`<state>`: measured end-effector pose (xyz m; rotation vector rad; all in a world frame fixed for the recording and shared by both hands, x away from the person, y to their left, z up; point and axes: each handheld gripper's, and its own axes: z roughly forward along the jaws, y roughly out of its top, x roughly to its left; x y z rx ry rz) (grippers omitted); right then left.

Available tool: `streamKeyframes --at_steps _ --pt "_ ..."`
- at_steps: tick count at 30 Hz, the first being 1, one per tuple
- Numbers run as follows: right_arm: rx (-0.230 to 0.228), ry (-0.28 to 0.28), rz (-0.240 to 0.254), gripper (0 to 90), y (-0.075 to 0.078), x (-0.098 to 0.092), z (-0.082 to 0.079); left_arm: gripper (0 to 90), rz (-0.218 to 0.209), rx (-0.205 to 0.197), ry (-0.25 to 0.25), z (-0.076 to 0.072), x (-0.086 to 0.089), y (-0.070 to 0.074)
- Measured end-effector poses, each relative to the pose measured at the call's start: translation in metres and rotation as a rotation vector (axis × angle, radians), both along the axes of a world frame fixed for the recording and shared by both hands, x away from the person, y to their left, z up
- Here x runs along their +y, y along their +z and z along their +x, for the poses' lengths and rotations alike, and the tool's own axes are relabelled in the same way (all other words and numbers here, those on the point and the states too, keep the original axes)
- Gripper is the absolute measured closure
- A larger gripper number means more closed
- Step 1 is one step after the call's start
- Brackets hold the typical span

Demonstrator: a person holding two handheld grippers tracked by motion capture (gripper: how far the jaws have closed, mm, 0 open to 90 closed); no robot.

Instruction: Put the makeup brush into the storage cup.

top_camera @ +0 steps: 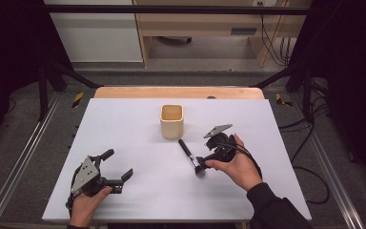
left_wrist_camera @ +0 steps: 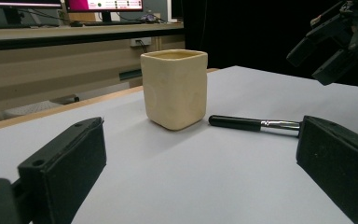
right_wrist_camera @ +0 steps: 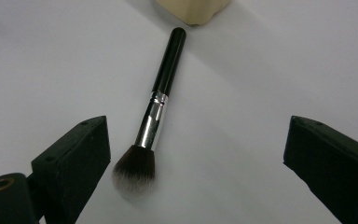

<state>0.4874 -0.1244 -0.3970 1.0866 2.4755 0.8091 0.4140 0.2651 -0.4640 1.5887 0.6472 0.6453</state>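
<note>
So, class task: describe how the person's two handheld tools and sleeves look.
Both the left tool and the right tool are black with two blocky jaws. Each carries a grey three-cornered plate and trails a black cable. The right forearm wears a dark sleeve.

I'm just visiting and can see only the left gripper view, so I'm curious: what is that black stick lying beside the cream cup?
Observer: It's a makeup brush. The right gripper view shows dark bristles at one end.
Operator: Is anything gripping it?
Observer: No. The right gripper hangs over it with its jaws wide apart, the brush lying on the table between them.
Operator: Does the brush touch the cup?
Observer: From the high view, its handle tip ends just short of the cup, toward the person.
Operator: And the gripper I'm looking through?
Observer: The left gripper is open, held low at the table's near left.
</note>
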Motion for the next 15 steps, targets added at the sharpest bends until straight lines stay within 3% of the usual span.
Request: streamKeyframes --at_steps 15 --pt "0.035 -0.01 -0.031 7.8 -0.008 0.018 0.012 1.2 -0.002 0.001 -0.002 0.0 0.0 0.0"
